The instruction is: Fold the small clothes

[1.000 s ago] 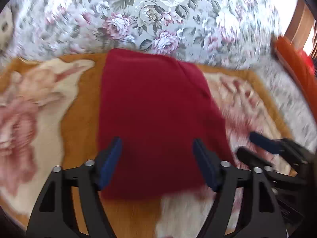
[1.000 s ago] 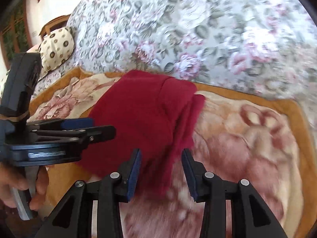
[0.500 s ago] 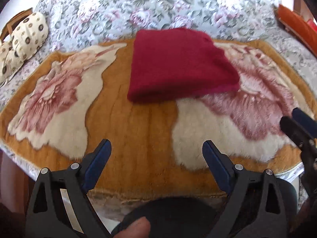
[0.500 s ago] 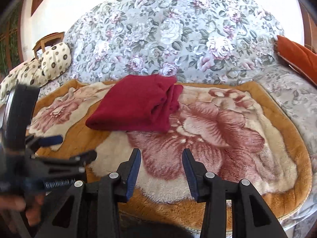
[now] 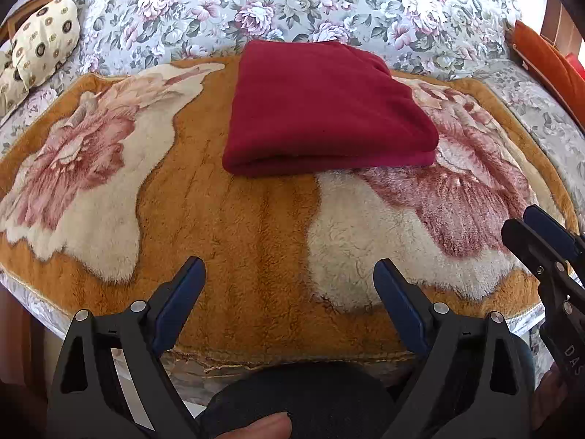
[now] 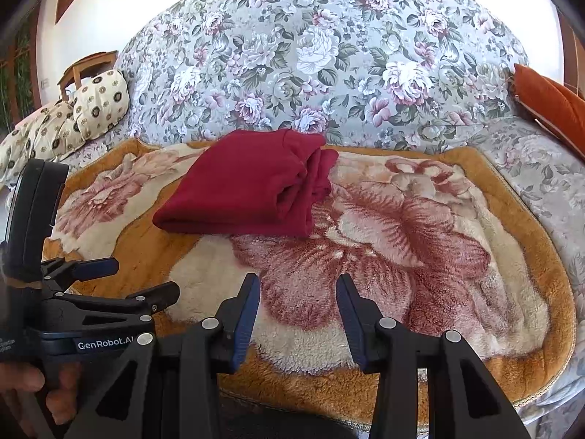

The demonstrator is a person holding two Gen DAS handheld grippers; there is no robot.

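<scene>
A sofa point(image 6: 329, 55) covered in grey floral cloth fills the room, daylight glaring white above its back. On its seat lies a plush orange blanket point(image 5: 256, 226) with big pink flowers. At the sofa's left end sit cream spotted cushions point(image 6: 98, 102) before a wooden chair point(image 6: 78, 67); at its right end, an orange cushion point(image 6: 548, 98).

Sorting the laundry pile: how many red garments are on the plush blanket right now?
1. A folded dark red garment lies at the far side of the orange floral blanket, near the sofa back. More could be hidden outside the views.
</scene>
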